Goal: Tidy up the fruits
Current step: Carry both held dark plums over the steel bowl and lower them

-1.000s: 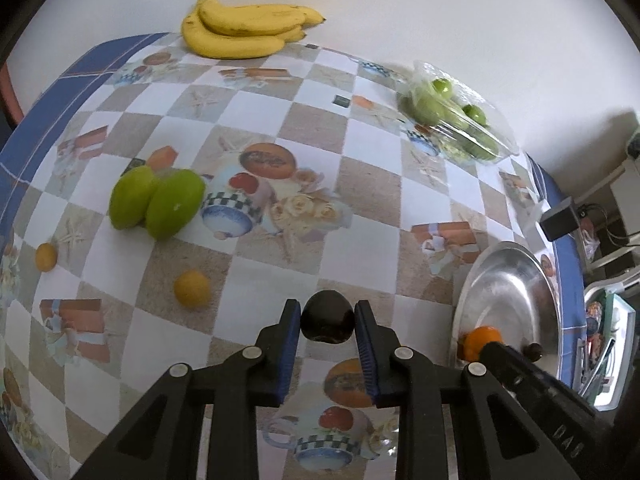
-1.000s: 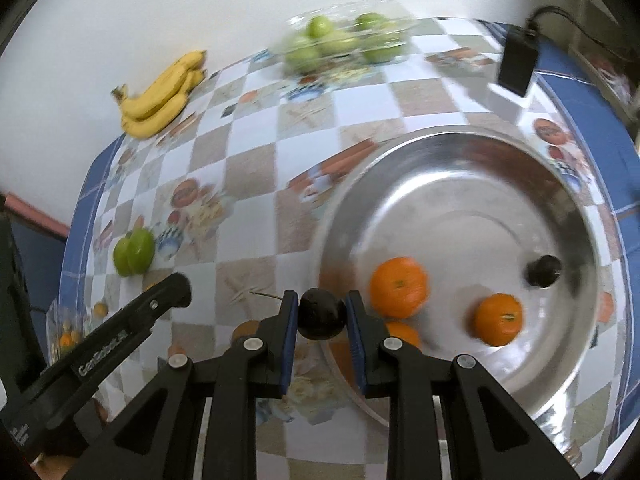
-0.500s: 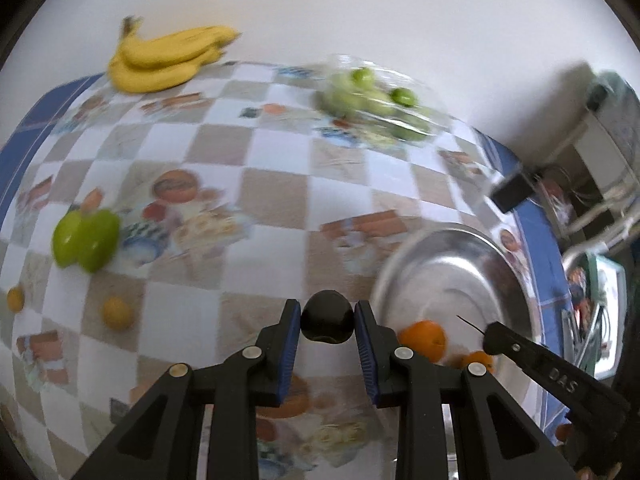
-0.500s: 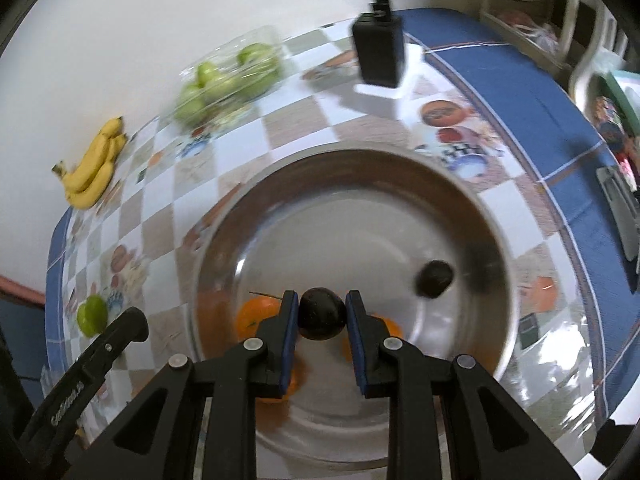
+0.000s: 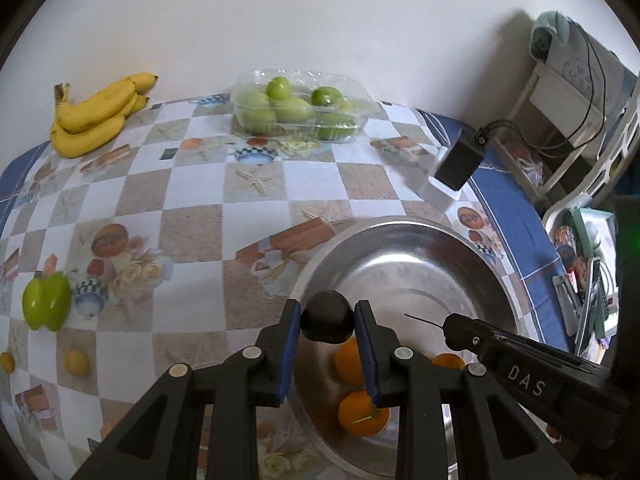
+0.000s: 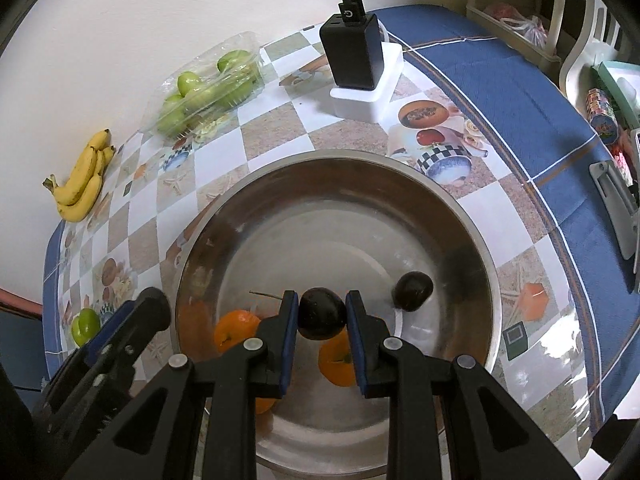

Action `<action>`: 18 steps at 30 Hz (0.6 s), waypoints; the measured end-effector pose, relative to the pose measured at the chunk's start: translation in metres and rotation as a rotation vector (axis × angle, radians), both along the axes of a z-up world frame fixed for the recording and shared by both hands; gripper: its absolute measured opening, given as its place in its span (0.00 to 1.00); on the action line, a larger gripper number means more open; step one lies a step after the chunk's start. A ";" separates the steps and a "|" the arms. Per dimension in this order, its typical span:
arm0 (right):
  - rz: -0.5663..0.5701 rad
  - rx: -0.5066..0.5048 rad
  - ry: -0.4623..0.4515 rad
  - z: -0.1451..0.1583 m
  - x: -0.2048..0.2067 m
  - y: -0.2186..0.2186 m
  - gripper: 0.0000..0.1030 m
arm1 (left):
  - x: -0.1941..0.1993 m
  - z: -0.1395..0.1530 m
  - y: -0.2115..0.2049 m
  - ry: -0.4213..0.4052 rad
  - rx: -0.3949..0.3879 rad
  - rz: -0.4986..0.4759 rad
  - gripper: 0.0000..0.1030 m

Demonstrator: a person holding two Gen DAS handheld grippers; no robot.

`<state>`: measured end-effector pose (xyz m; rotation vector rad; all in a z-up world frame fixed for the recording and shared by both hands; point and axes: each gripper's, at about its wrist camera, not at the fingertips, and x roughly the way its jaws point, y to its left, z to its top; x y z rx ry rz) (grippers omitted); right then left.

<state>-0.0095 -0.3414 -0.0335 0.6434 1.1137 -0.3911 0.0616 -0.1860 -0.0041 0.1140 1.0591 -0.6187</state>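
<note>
1. Since a second ago both hands have carried their fruit across the table: the left gripper (image 5: pixel 327 322) has swung from over the checked cloth to the near-left rim of the steel bowl (image 5: pixel 400 228), and the right gripper (image 6: pixel 322 314) has gone from the bowl's left edge to over its middle.

2. Left wrist view: the blue-padded fingers (image 5: pixel 290 344) pinch a dark round fruit (image 5: pixel 327 322) between them. Just beyond and below the fingertips lie oranges (image 5: pixel 362 410) inside the bowl. Far to the left of the fingers sit a green fruit pair (image 5: pixel 46 306) and a small yellow fruit (image 5: pixel 77 362). Well ahead are bananas (image 5: pixel 94 114) and a clear box of green fruit (image 5: pixel 298 106).

3. Right wrist view: these fingers (image 6: pixel 289 340) clamp a second dark fruit (image 6: pixel 322 314), held above the bowl (image 6: pixel 460 216). An orange (image 6: pixel 236 330) lies just left of the fingertips; another (image 6: pixel 336 364) sits beneath them. A third dark fruit (image 6: pixel 413 291) rests on the bowl floor to the right, apart from the fingers. Whether the held fruit touches the orange below is hard to tell. A black charger (image 6: pixel 352 52) stands far ahead.
</note>
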 end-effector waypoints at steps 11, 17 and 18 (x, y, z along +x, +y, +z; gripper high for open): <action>-0.026 0.010 0.017 -0.008 0.005 -0.008 0.24 | 0.004 -0.018 -0.022 0.015 0.012 -0.032 0.29; -0.030 0.008 0.040 -0.016 0.008 -0.013 0.24 | 0.008 -0.030 -0.029 0.034 0.028 -0.029 0.29; -0.032 0.011 0.043 -0.018 0.009 -0.013 0.24 | 0.008 -0.032 -0.030 0.036 0.029 -0.029 0.29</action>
